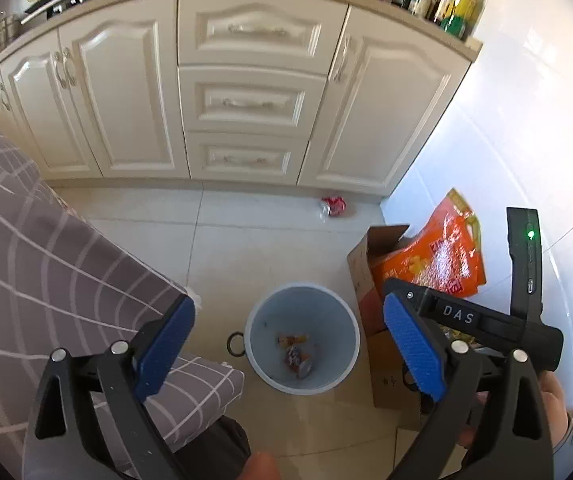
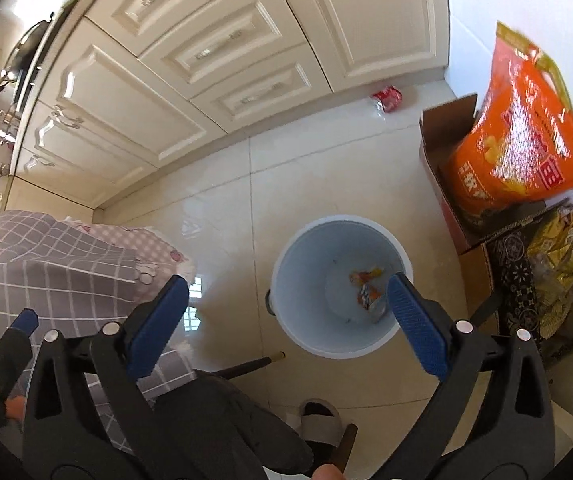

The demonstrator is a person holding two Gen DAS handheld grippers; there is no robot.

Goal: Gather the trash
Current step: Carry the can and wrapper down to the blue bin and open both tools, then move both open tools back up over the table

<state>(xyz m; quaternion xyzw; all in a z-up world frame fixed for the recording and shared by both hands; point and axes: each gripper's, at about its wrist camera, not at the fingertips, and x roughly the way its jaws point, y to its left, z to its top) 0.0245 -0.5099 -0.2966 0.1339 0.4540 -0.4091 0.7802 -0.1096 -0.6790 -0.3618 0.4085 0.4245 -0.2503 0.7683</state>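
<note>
A pale blue bin (image 1: 326,312) (image 2: 310,272) stands on the tiled floor, with crumpled orange wrappers (image 1: 296,354) (image 2: 368,288) at its bottom. A crushed red can (image 1: 333,206) (image 2: 386,98) lies on the floor by the cabinet base. My left gripper (image 1: 290,344) hangs above the bin, open, with nothing between its blue pads. My right gripper (image 2: 286,320) is open and empty too, and its right pad overlaps the bin's rim in the right wrist view. The right gripper's black body (image 1: 466,316) shows beside the bin. A left gripper finger (image 2: 26,322) shows at the left edge.
Cream cabinets (image 1: 246,100) run along the back. A cardboard box (image 1: 362,276) (image 2: 446,120) with an orange bag (image 1: 438,256) (image 2: 514,152) stands right of the bin, with more packets (image 2: 558,252) nearby. A grey checked cloth (image 1: 46,260) (image 2: 58,272) fills the left. A slippered foot (image 2: 318,416) is near.
</note>
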